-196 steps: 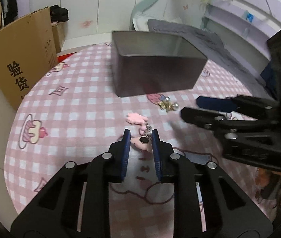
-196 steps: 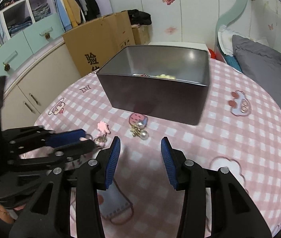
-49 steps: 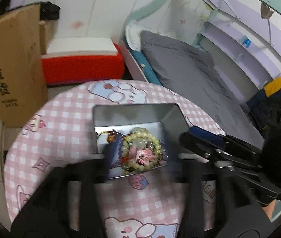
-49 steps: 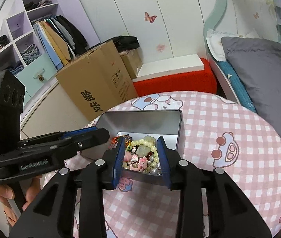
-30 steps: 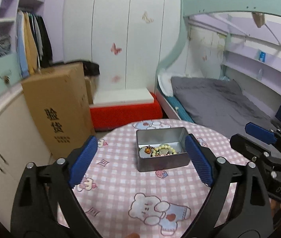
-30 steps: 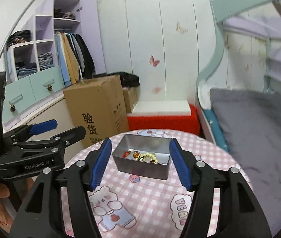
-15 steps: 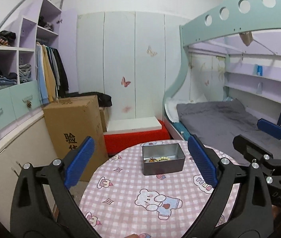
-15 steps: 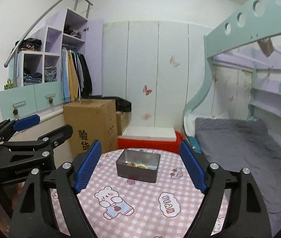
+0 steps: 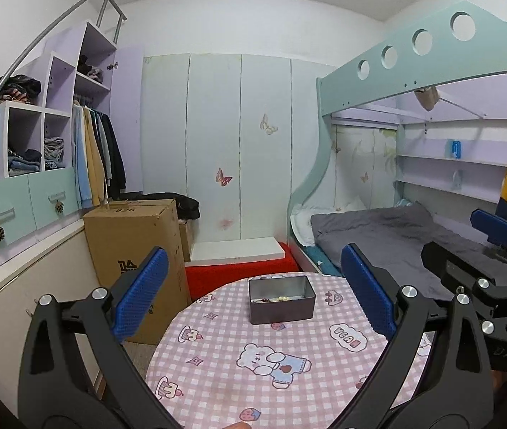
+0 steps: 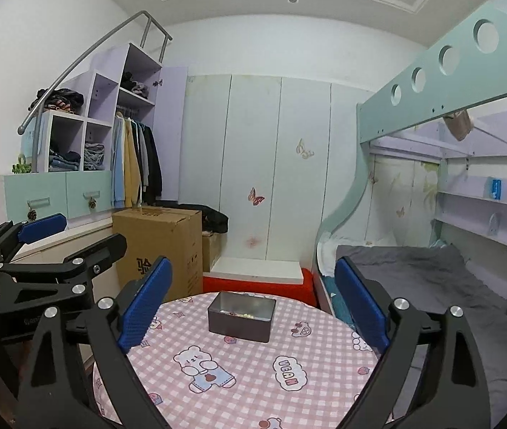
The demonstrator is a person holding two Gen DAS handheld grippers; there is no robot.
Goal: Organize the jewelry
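Even, soft indoor light, sharp focus, strong fisheye bending, dark vignetted corners, faint shadows

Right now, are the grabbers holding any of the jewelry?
No. The left gripper is open and empty; the right gripper is opening, nothing between its pads. The jewelry lies in the metal tin.
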